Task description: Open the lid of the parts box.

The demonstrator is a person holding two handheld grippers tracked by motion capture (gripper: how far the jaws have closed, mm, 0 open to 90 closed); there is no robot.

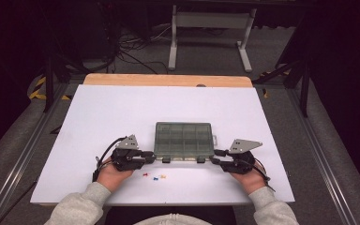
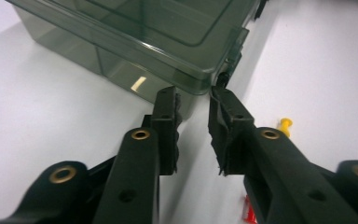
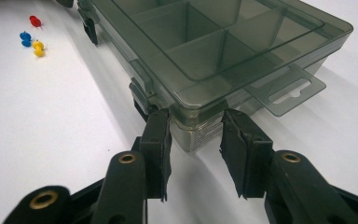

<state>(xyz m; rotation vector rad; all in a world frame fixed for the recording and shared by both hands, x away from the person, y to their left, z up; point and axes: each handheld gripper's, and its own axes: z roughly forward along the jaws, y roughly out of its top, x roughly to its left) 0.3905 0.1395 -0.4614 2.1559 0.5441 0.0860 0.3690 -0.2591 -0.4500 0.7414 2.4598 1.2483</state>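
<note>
A smoky clear compartment box (image 1: pixel 183 139), lid closed, lies mid-table near the front edge. My left gripper (image 1: pixel 153 156) is at its near-left corner. In the left gripper view the box corner (image 2: pixel 193 79) sits just at the tips of the left gripper (image 2: pixel 193 100), with white table showing between the pads. My right gripper (image 1: pixel 214 157) is at the near-right corner. In the right gripper view the right gripper (image 3: pixel 196 119) straddles the box corner (image 3: pixel 200 133), both pads against its walls. Red (image 3: pixel 35 20), blue (image 3: pixel 25 37) and yellow (image 3: pixel 38 47) push pins lie loose beside the box.
The pins (image 1: pixel 154 176) lie between my hands near the front edge of the white board (image 1: pixel 112 112). A hang tab (image 3: pixel 291 91) sticks out of the box's right end. Beyond the wooden far edge (image 1: pixel 168 79) stands a metal frame (image 1: pixel 211 28). Rails (image 1: pixel 18 154) run along both sides.
</note>
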